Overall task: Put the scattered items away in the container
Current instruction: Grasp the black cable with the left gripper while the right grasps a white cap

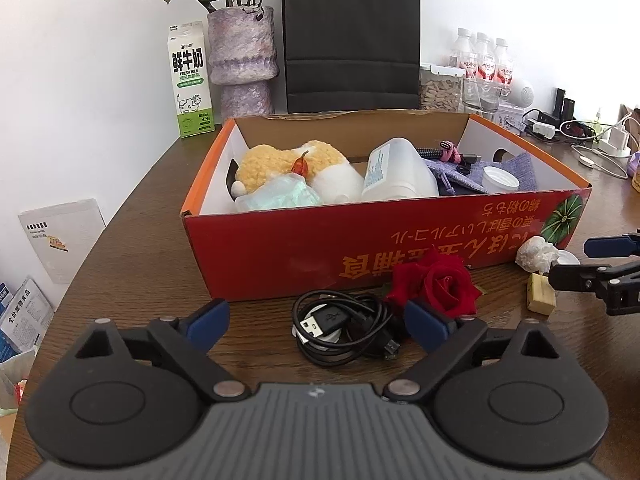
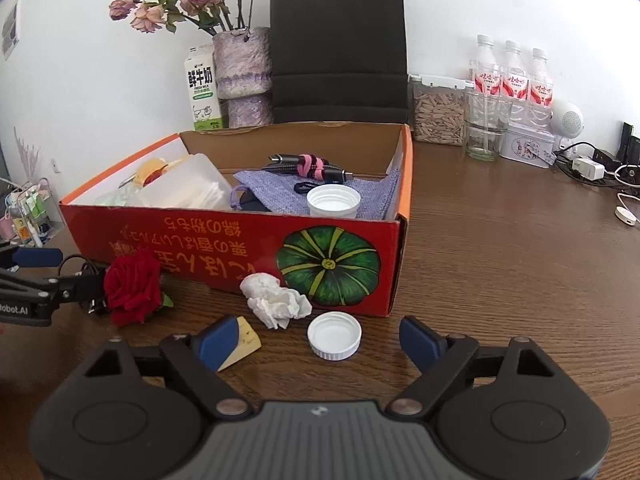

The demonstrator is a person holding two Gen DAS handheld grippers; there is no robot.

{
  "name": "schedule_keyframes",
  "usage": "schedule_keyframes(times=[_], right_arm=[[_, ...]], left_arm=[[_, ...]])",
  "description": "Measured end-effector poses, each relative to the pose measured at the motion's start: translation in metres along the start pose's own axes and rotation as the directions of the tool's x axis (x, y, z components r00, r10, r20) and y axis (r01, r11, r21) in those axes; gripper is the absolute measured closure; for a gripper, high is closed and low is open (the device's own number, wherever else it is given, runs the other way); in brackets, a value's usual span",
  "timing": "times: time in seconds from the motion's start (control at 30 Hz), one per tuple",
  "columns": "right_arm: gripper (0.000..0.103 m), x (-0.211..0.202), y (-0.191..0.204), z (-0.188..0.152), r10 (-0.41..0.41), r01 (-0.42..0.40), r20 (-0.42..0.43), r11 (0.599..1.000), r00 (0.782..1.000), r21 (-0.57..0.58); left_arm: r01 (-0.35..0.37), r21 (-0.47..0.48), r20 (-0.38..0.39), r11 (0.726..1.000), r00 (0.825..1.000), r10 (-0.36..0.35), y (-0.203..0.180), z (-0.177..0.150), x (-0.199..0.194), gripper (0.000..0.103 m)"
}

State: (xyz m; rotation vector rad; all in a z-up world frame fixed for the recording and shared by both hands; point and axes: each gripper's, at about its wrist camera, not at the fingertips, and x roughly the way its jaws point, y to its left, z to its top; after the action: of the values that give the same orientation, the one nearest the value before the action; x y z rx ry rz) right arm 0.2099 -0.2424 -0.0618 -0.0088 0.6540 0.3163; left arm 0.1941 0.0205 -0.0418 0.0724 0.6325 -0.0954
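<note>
The red cardboard box [image 1: 320,248] stands on the wooden table and holds a plush toy, a plastic jug, a purple cloth, cables and a white cap; it also shows in the right wrist view [image 2: 224,248]. In front of it lie a coiled black USB cable [image 1: 340,330], a red rose [image 1: 436,284] [image 2: 134,286], crumpled white tissue [image 2: 276,298], a white cap [image 2: 334,336] and a yellow wedge [image 2: 242,342]. My left gripper [image 1: 316,320] is open around the cable. My right gripper [image 2: 316,344] is open, with the cap between its fingers.
Behind the box stand a milk carton [image 1: 190,80], a purple vase of dried roses [image 1: 242,60], a black paper bag [image 1: 352,36], a seed jar [image 2: 438,114], a glass [image 2: 486,128] and water bottles [image 2: 512,76]. Chargers and cables [image 2: 600,168] lie at the right.
</note>
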Motion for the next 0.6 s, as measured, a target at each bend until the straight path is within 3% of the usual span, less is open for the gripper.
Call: schedule_keyframes(times=[0.17,0.37,0.6], right_arm=[[0.034,0.0004,-0.0019,-0.0002,0.002,-0.002,0.0,1.0,1.0,0.008],[0.044,-0.0048,-0.0066,0.0008,-0.001,0.001,0.024,1.0,1.0,0.029],[0.047,0.0015,-0.0038,-0.0026,-0.031,0.031,-0.012,1.0,0.999,0.004]], left_arm=[[0.025,0.001,0.002,1.0,1.0,-0.025,-0.0004,-0.0008,-0.0022,0.022],[0.031,-0.001,0.004,1.0,1.0,-0.031,-0.0014,-0.0011,-0.0025,0.025],[0.045,0.005,0.007,0.999,0.999,-0.046,-0.0011,-0.0021,-0.0028,0.031]])
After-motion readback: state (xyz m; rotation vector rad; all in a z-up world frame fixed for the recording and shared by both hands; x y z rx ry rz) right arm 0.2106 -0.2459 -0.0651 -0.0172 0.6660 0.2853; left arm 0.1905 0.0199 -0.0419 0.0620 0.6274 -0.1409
